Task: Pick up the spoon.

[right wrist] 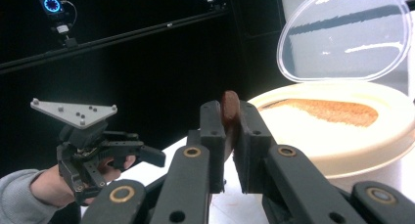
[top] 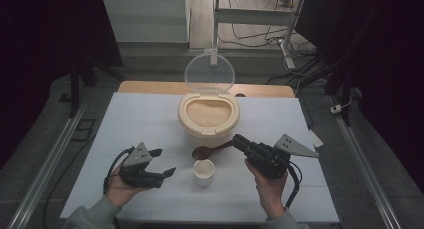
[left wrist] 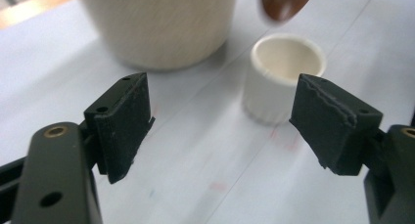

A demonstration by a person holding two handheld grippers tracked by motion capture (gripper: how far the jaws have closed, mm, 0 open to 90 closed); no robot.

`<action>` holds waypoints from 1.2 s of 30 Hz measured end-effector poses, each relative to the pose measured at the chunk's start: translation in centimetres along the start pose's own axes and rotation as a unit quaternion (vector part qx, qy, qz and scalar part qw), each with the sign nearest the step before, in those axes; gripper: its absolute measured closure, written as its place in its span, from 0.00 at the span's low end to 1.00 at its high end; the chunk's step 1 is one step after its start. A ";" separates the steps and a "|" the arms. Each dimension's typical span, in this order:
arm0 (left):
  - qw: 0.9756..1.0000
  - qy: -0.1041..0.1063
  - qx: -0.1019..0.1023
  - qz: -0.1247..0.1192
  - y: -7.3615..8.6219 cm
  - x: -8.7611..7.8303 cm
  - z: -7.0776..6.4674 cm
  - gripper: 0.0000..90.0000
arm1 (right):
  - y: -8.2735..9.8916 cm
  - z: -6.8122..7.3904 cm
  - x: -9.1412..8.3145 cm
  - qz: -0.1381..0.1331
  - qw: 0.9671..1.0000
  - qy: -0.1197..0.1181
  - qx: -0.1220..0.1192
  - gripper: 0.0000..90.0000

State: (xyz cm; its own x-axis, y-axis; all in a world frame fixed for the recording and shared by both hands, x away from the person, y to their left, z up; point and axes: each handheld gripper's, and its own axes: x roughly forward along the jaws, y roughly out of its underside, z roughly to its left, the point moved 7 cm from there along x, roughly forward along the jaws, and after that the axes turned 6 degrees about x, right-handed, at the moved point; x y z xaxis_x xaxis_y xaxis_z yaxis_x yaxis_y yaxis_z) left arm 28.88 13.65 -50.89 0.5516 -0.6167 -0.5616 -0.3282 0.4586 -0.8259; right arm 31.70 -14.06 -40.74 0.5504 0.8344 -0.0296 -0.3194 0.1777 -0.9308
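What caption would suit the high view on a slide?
Right gripper holds a brown spoon above a small white cup; open left gripper waits beside it.

White table top (top: 130, 124) on wooden desk (top: 150, 87); grey floor (top: 45, 114); cables (top: 250, 36); dark surroundings.

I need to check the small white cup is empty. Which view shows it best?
The left gripper view: the small white cup is close, its bare inside visible. The high view shows it small; the right gripper view looks past it.
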 end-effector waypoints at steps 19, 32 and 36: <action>0.998 -0.025 -0.059 0.029 5.1 -2.1 2.0 0.17 | -1.8 -1.1 -1.7 -0.028 0.999 0.020 -0.019 0.92; 0.997 -0.026 -0.064 0.035 5.8 -2.0 2.2 0.16 | -3.1 -1.8 -2.9 -0.052 0.998 0.037 -0.026 0.92; 0.997 -0.025 -0.068 0.037 5.9 -1.9 2.2 0.16 | -3.5 -2.0 -3.1 -0.060 0.997 0.040 -0.025 0.92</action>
State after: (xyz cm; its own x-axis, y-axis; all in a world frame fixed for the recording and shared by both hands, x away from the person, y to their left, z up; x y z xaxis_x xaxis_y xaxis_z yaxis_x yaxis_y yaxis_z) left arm 27.60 18.98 -54.57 0.5582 -0.5511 -0.6202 -0.4673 0.4088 -0.7839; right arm 32.65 -18.34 -38.15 0.6430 0.7639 0.0549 -0.2099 0.2447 -0.9466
